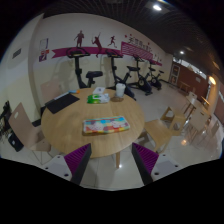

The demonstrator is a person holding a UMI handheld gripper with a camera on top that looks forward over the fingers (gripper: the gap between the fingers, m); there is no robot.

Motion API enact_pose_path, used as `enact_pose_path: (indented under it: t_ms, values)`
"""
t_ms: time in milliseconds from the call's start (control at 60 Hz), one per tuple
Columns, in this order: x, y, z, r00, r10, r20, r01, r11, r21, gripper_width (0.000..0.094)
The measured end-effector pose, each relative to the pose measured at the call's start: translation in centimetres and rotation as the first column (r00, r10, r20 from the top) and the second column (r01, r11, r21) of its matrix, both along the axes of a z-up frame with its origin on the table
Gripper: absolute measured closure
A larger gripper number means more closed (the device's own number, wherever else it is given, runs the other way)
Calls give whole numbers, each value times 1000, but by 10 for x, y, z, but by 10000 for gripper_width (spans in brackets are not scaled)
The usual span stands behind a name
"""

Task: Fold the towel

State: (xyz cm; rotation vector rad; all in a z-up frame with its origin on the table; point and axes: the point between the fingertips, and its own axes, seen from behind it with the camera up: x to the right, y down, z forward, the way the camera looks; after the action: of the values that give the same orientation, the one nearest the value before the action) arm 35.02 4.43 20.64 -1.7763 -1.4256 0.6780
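A folded, multicoloured patterned towel (106,125) lies on the round wooden table (70,128), near its front edge. My gripper (112,160) is well short of the table and above the floor, with its two purple-padded fingers (78,160) wide apart and nothing between them. The towel is beyond the fingers, roughly centred ahead of them.
On the table's far side are a green-and-white box (97,97), a white cup (120,90) and a dark laptop-like item (62,102). Chairs (22,128) stand around the table, one at the right (160,128). Exercise bikes (135,75) line the back wall.
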Motion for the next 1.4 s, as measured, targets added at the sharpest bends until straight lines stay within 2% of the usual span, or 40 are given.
enact_pose_path:
  t_ms: [133, 167, 283, 417, 533, 750, 900, 1117, 1217, 1267, 1350, 1400]
  values:
    - [-16, -26, -5, 997, 78, -6, -78, 997, -5, 78]
    - [-32, -50, -6, 996, 94, -5, -95, 995, -8, 74]
    - [-43, -78, -3, 986, 167, -10, -167, 986, -11, 75]
    - [-76, -109, -24, 976, 218, -4, -218, 976, -4, 78]
    - [-96, -124, -38, 973, 229, -4, -229, 973, 4, 77]
    - [-157, -126, -81, 979, 205, -16, -205, 979, 7, 83]
    - [-208, -114, -124, 985, 170, 1, -170, 985, 22, 85]
    - [-275, -103, -181, 987, 156, 39, -157, 987, 30, 91]
    - [-298, -100, -206, 985, 162, 65, -164, 986, 26, 124]
    - [-302, -99, -216, 982, 163, 99, -167, 985, 37, 185]
    - [-309, -98, -219, 983, 161, 89, -163, 986, 22, 637]
    - [-313, -84, -220, 987, 111, 115, -122, 988, 95, 908]
